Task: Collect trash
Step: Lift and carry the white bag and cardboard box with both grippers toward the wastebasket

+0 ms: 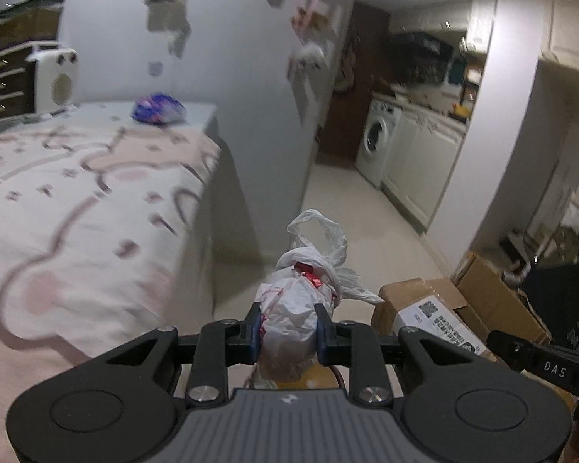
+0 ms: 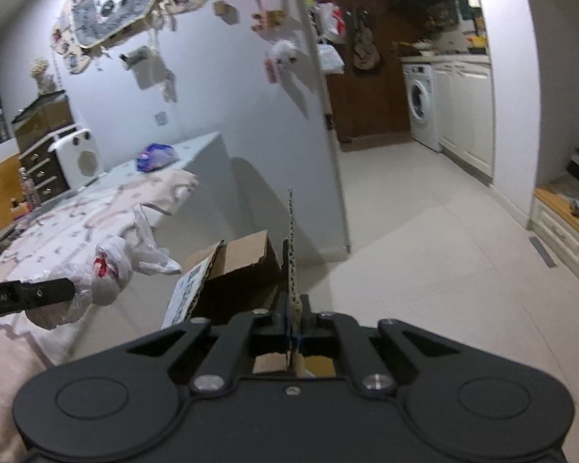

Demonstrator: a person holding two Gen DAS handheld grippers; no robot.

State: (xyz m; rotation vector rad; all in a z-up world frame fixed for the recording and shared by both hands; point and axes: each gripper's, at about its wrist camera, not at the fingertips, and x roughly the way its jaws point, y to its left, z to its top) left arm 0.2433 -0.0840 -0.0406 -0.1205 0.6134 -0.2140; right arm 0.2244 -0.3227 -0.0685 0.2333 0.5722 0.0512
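My left gripper (image 1: pixel 287 326) is shut on a tied white plastic trash bag (image 1: pixel 301 308) with red print, held in the air beside the bed; the bag also shows in the right wrist view (image 2: pixel 104 277). My right gripper (image 2: pixel 295 314) is shut on the edge of a cardboard box flap (image 2: pixel 292 254), seen edge-on, standing upright. The open cardboard box (image 2: pixel 235 266) with a white label hangs below it. The box also shows in the left wrist view (image 1: pixel 428 308), to the right of the bag.
A bed with a pink patterned cover (image 1: pixel 77 200) fills the left. A blue-purple bag (image 1: pixel 158 110) lies at its far end. A white partition wall (image 2: pixel 289 115) stands ahead. A washing machine (image 2: pixel 420 104) and white cabinets (image 2: pixel 467 115) line the far right over pale floor tiles.
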